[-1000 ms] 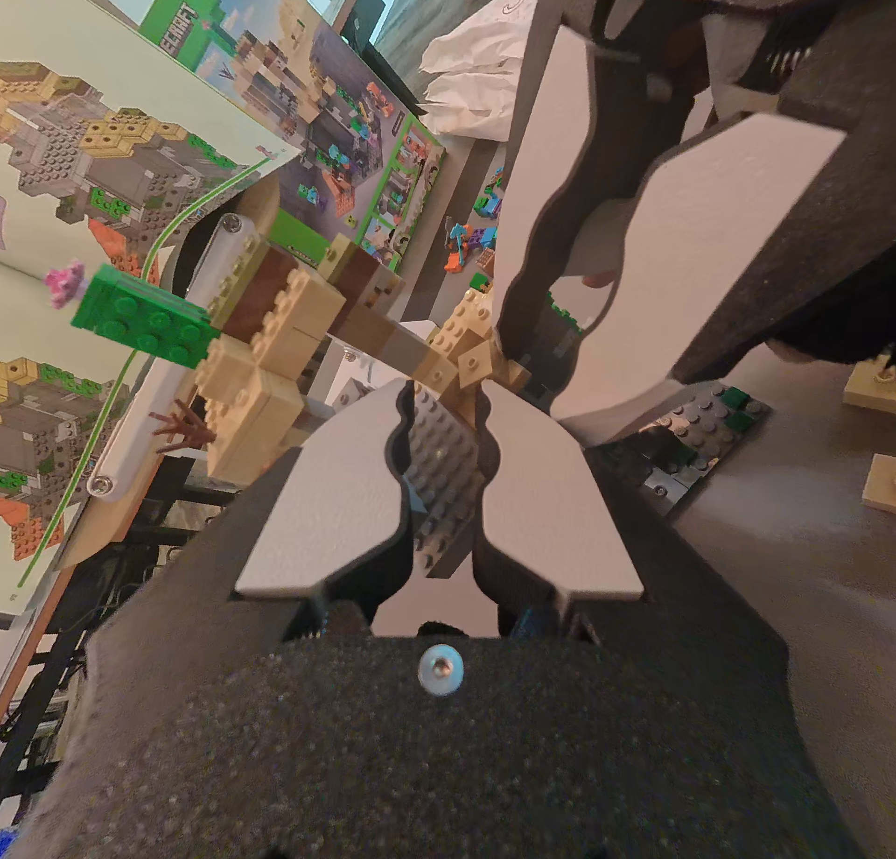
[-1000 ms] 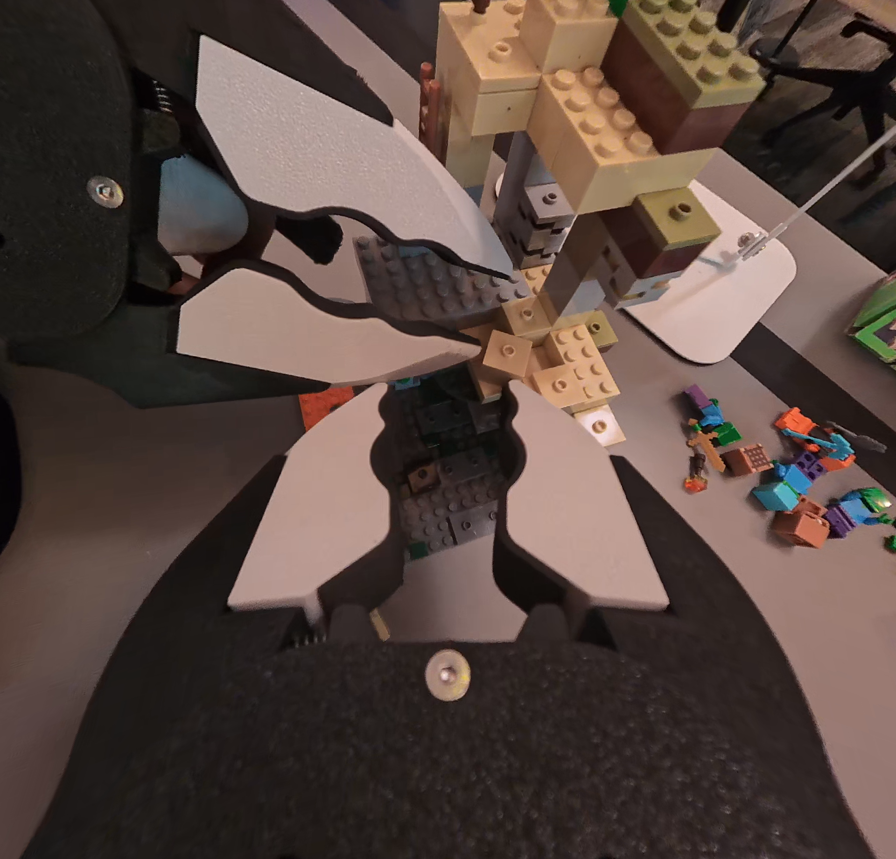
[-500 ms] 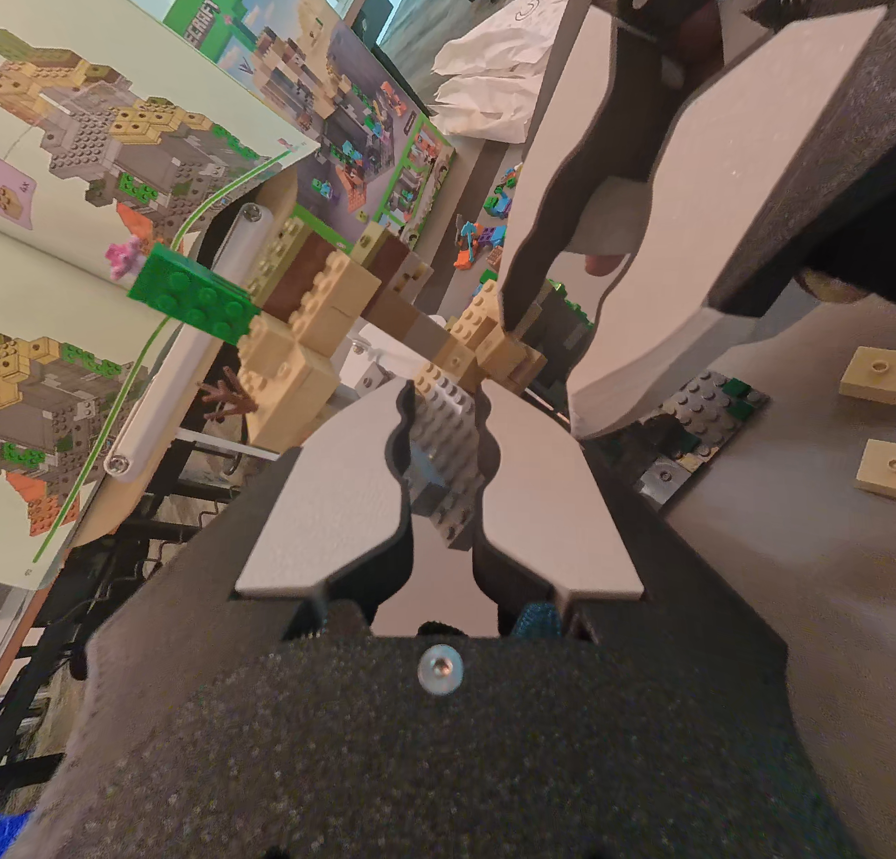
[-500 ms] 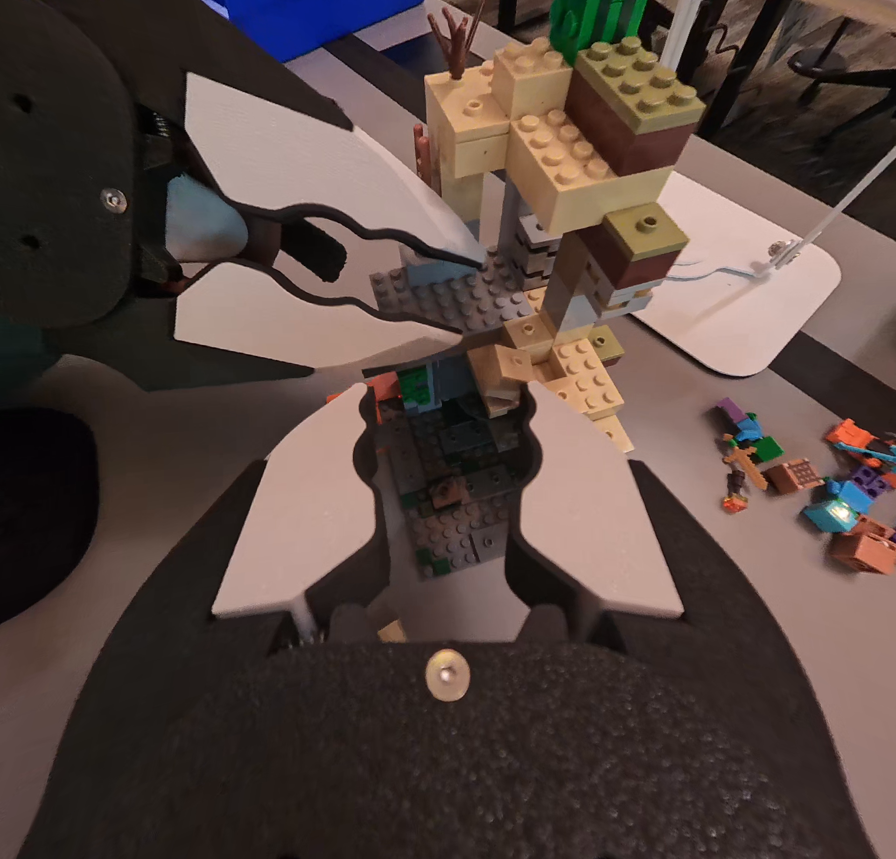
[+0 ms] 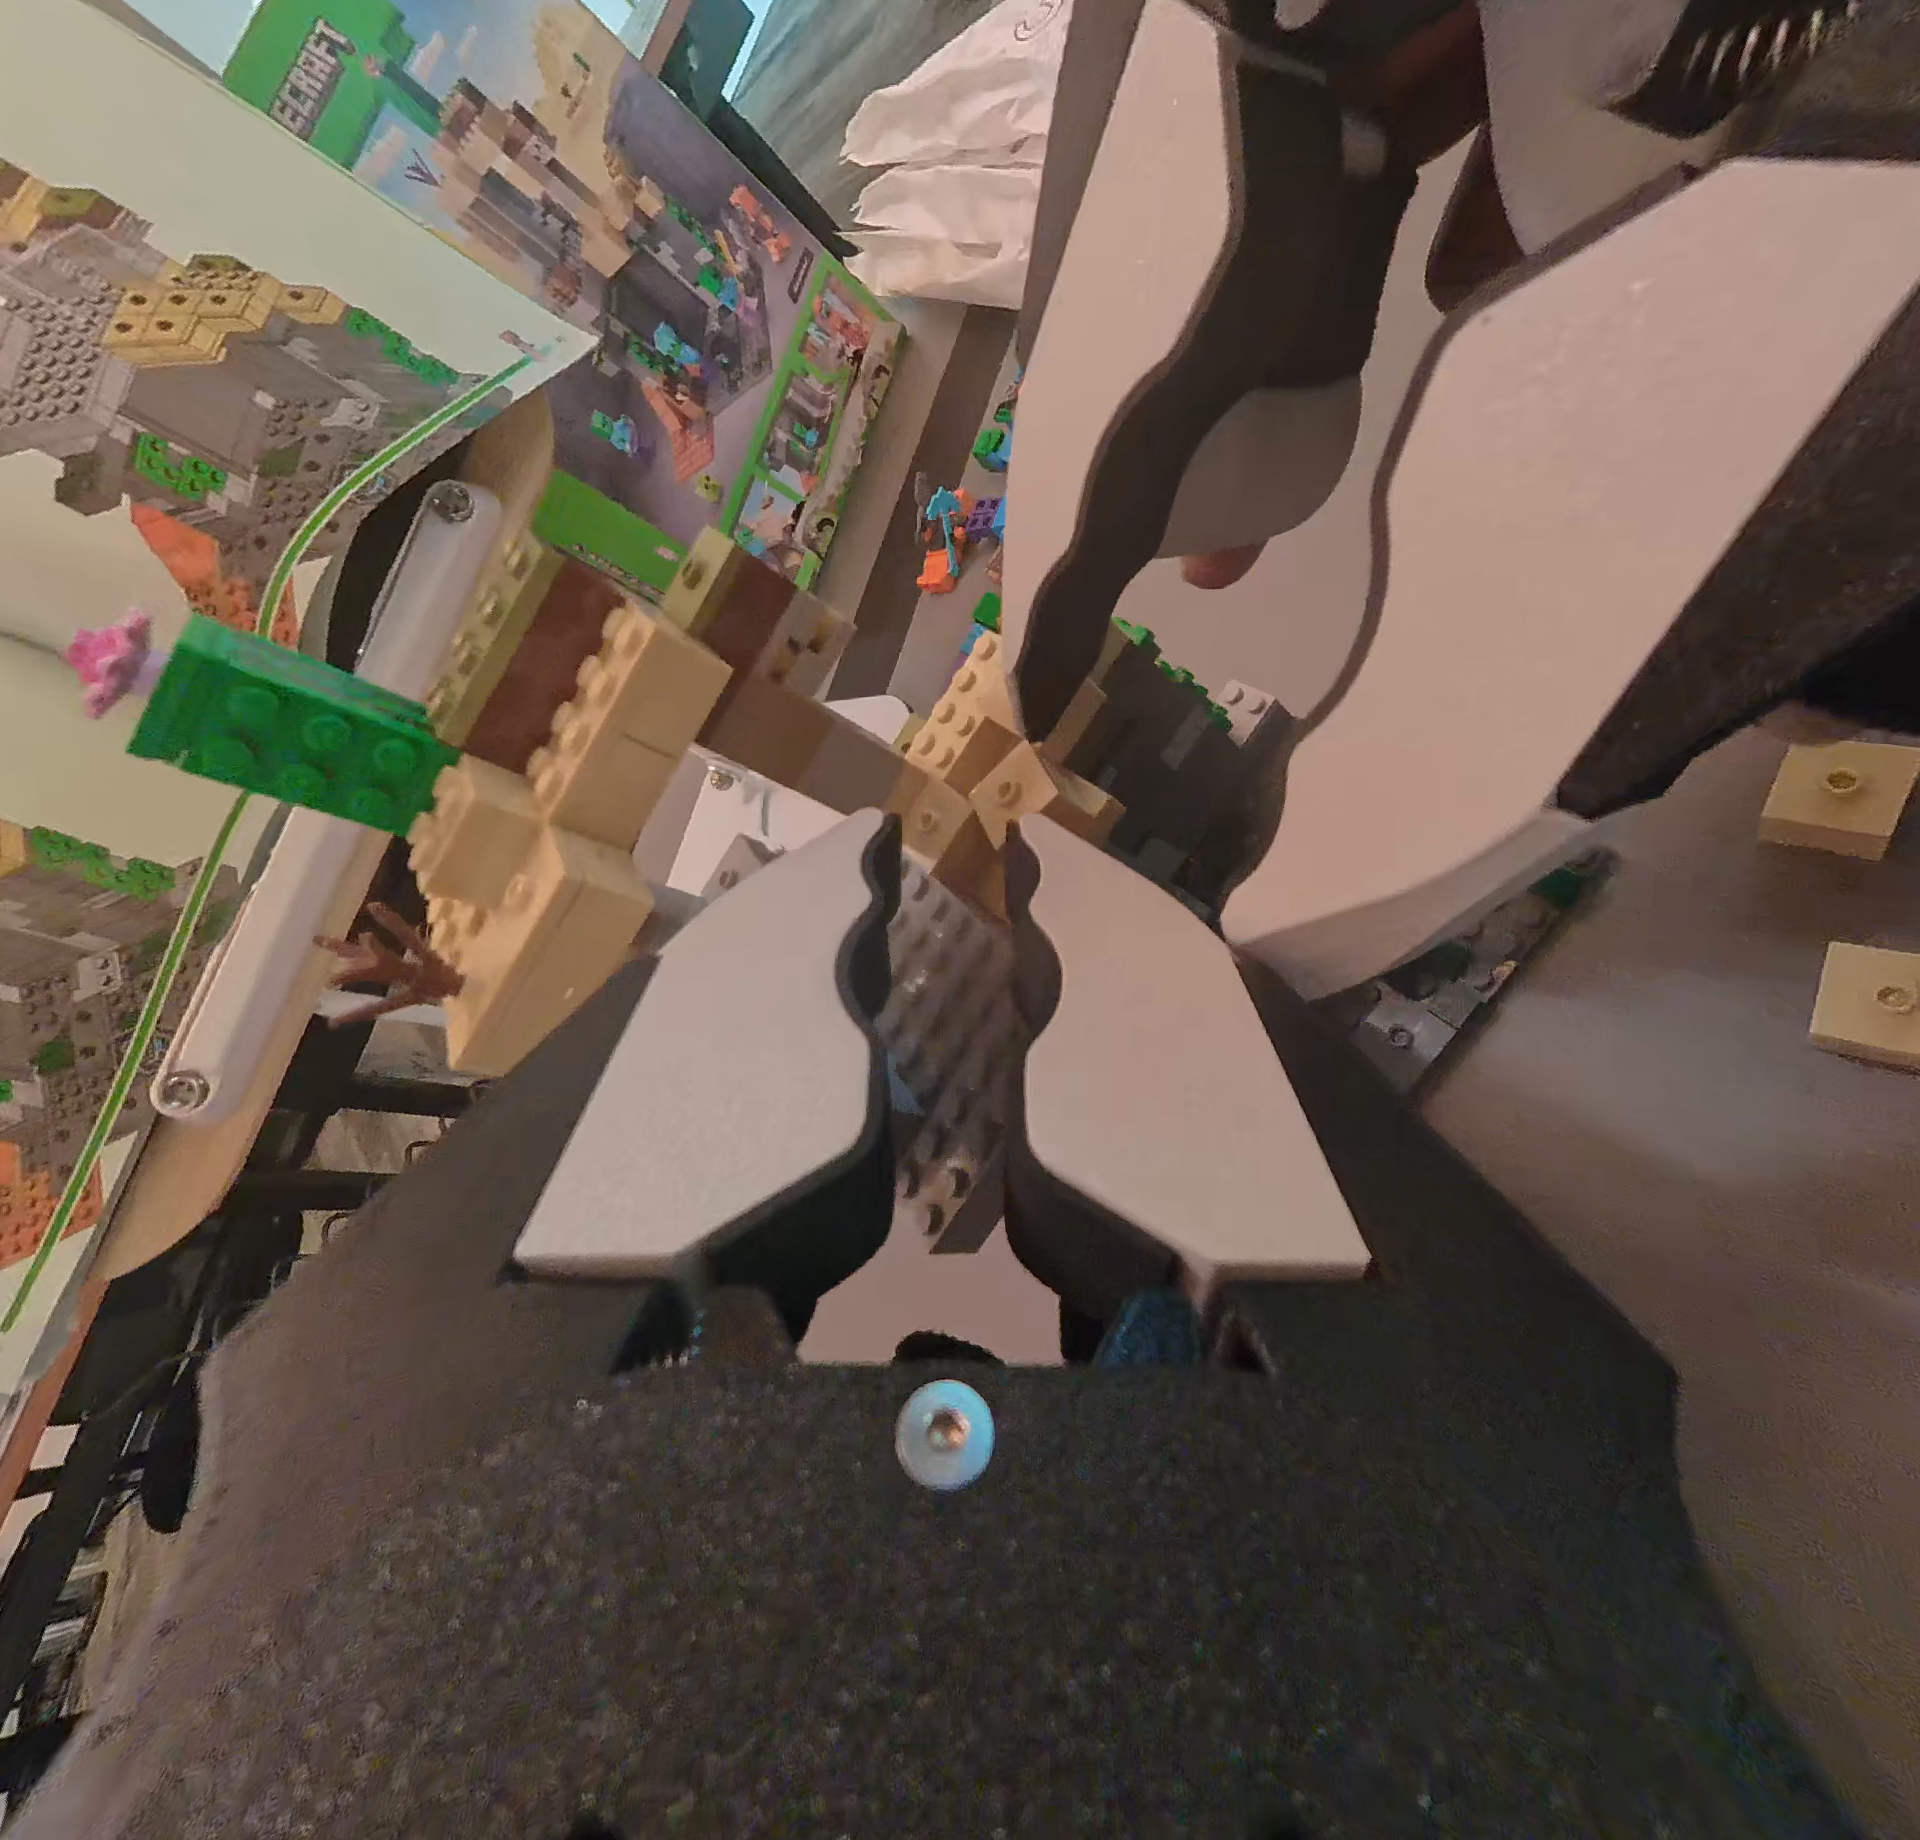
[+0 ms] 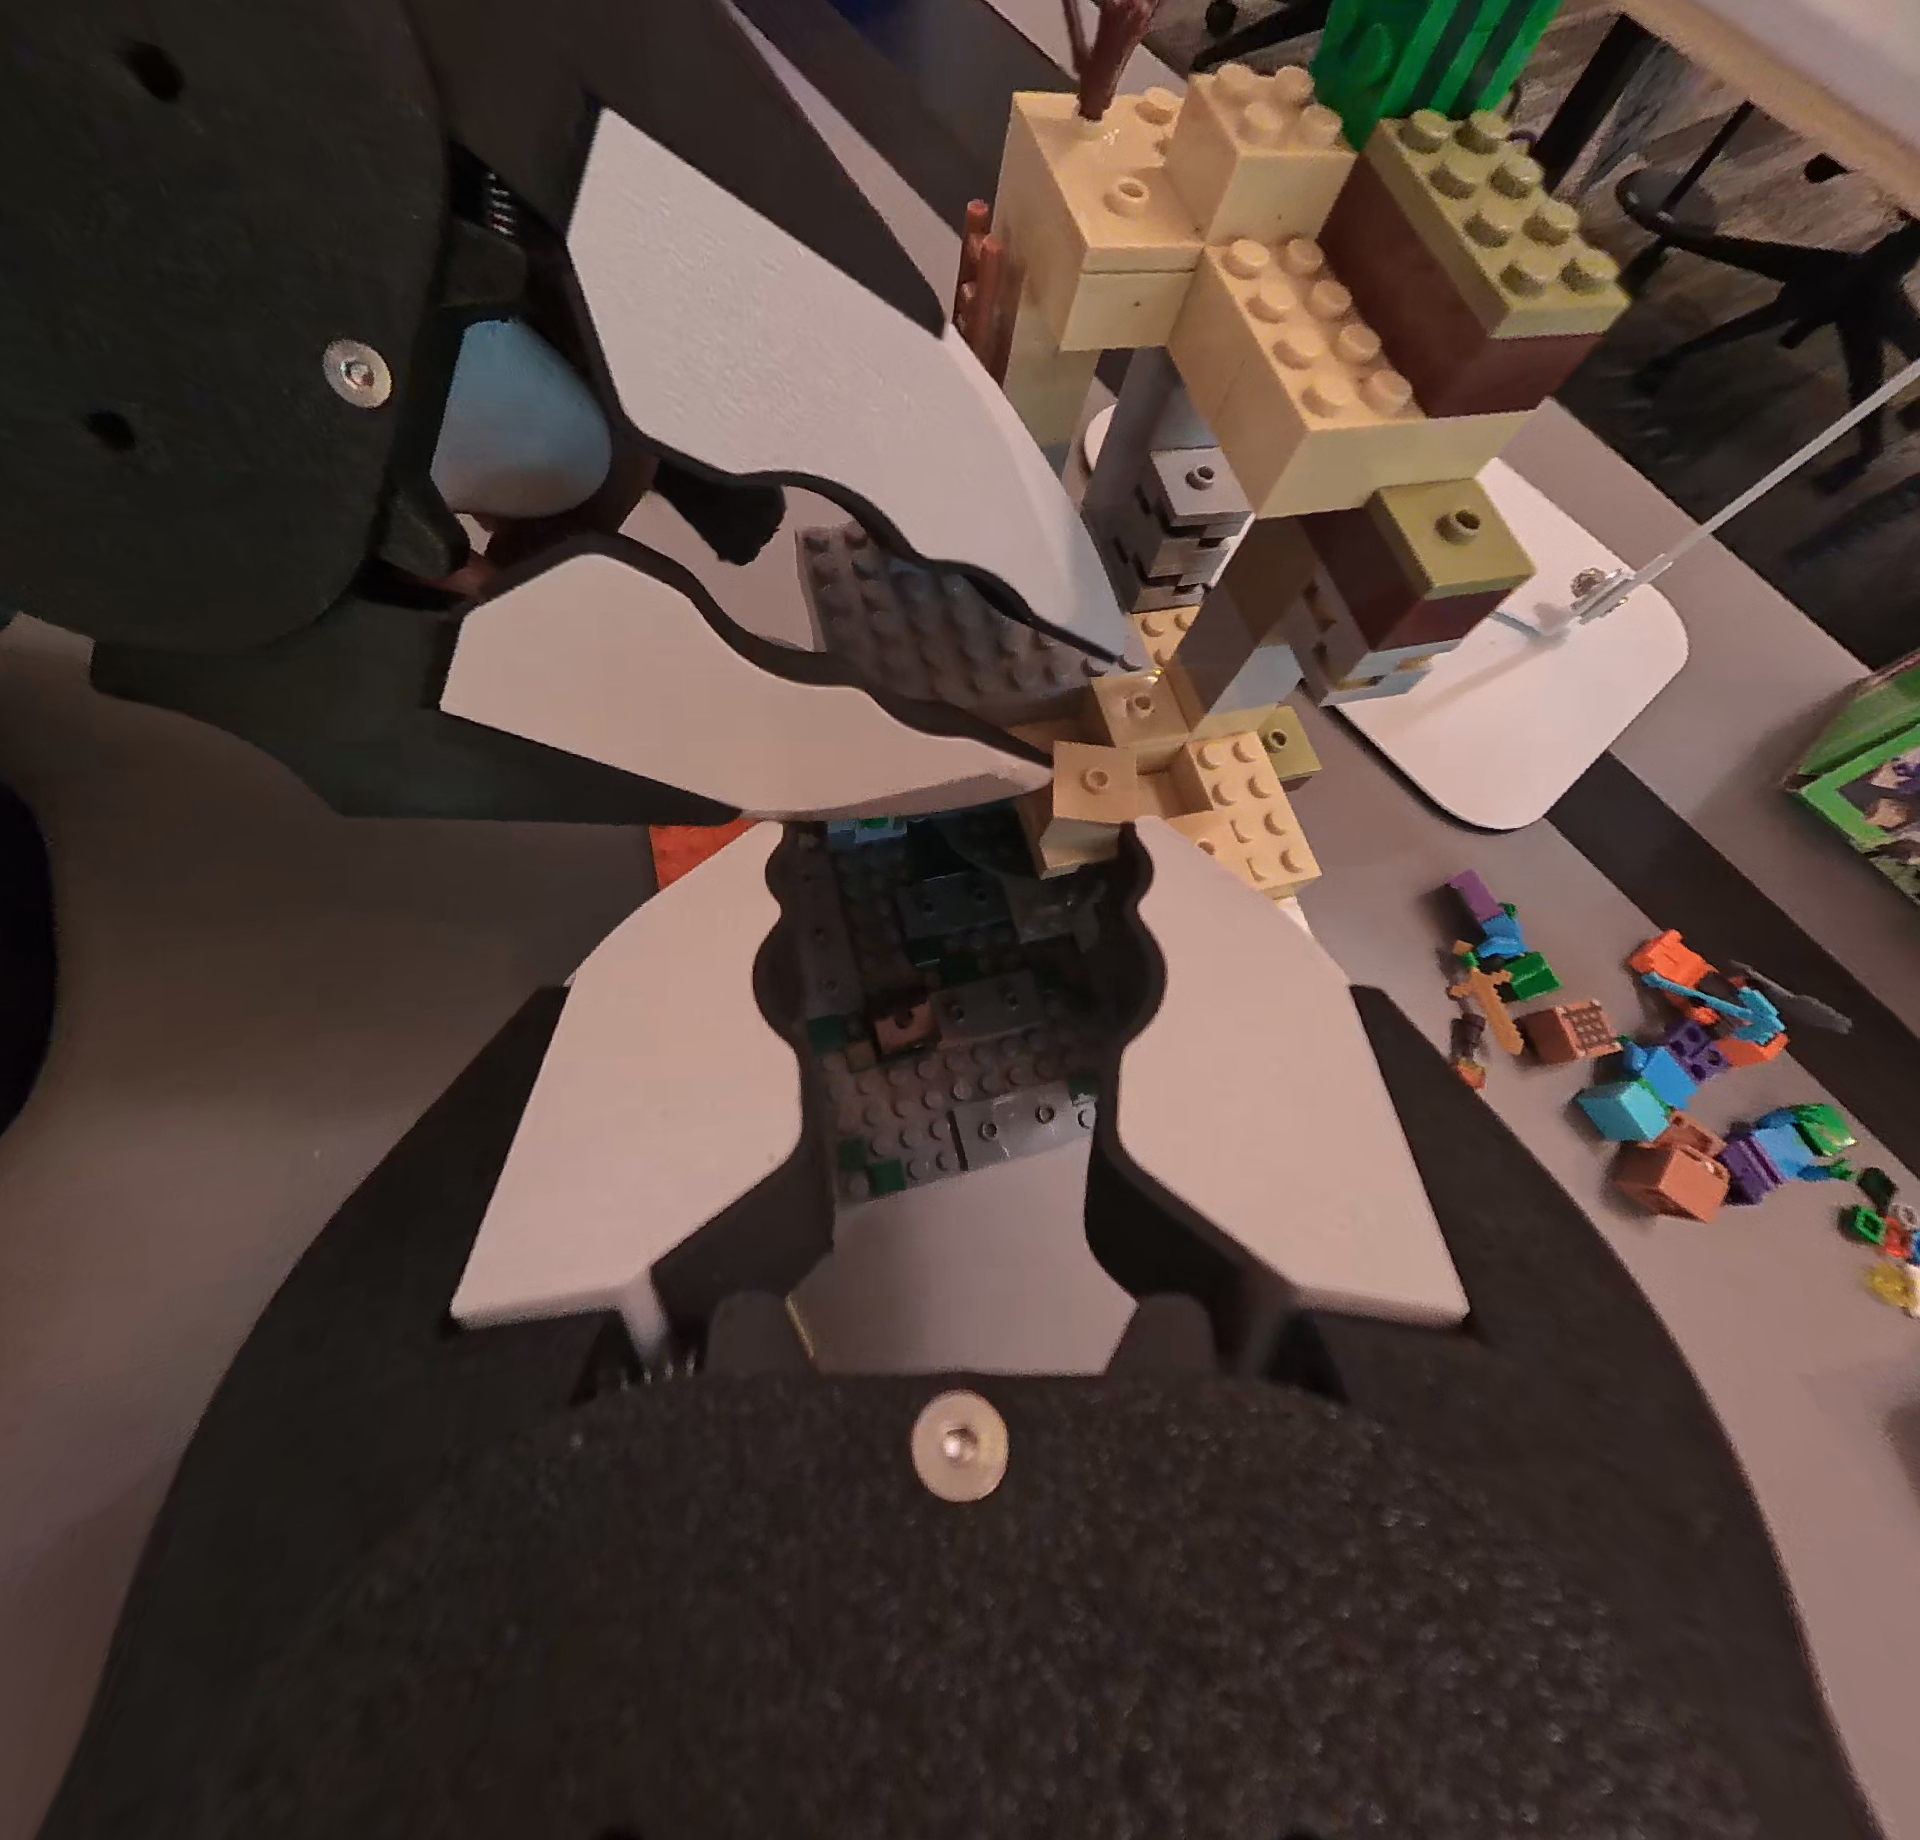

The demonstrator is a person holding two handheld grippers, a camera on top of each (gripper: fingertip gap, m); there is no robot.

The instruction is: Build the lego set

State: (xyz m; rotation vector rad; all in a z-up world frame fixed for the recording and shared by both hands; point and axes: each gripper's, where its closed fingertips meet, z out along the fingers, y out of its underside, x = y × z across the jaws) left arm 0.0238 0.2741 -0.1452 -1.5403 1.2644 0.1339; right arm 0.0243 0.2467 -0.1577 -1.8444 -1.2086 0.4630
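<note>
Gripping the grey studded plate (image 5: 951, 1001) edge-on, the left gripper (image 5: 948, 855) had its fingers drawn narrow, clamped on the plate's two faces. In the right wrist view the same plate (image 6: 935, 637) projected sideways from the lego build (image 6: 1278, 356), with the left gripper's fingertips (image 6: 1039, 751) meeting at the joint where plate and tan bricks join.

The right gripper (image 6: 956, 840) stood with a moderate gap between its fingers; its tips sat just beside a small tan tile (image 6: 1096, 780) at the base of the build. Whether they actually pinched that tile could not be told. Between its fingers lay the dark grey and green base section (image 6: 956, 1063) on the grey table (image 6: 208, 1011).

The build was held off the table, tilted: tan bricks, a brown and olive block, a green brick (image 5: 281, 741) with a pink flower (image 5: 104, 652) and a brown twig (image 5: 390, 969).

Loose coloured pieces (image 6: 1662, 1073) lay on the table to the right of the build, well apart from it. Two tan tiles (image 5: 1839, 798) sat on the table in the left wrist view. The open instruction booklet (image 5: 156, 388) stood on a white stand (image 6: 1507, 710), and the set box (image 5: 644, 263) lay behind it.
</note>
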